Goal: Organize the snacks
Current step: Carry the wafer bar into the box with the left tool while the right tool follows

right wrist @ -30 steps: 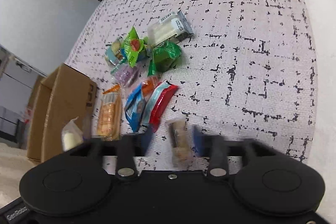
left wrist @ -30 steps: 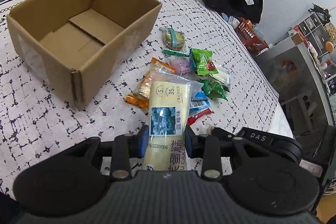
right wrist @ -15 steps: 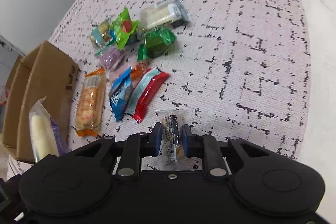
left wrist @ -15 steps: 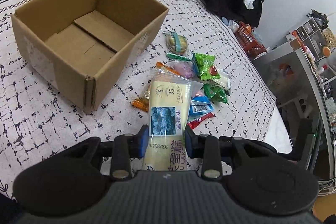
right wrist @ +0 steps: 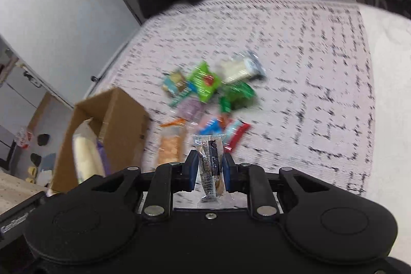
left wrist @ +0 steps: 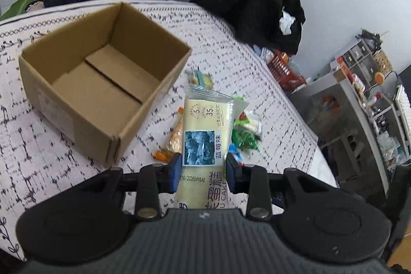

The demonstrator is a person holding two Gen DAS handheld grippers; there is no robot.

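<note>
Both tools w/ snack packets

At the bottom centre of the frame the right tongs (right wrist: 210,172) pinch a small clear snack packet (right wrist: 211,166) with dark print, held upright between the blue pads (right wrist: 193,170). Beyond it, in the middle of the frame, a blurred heap of snacks (right wrist: 210,99) lies on the counter (right wrist: 321,73), which wears a white cloth with black grid marks. At the left stands a cardboard box (right wrist: 113,130), and a pale yellow cake packet (right wrist: 86,153) shows before it at lower left.
</note>
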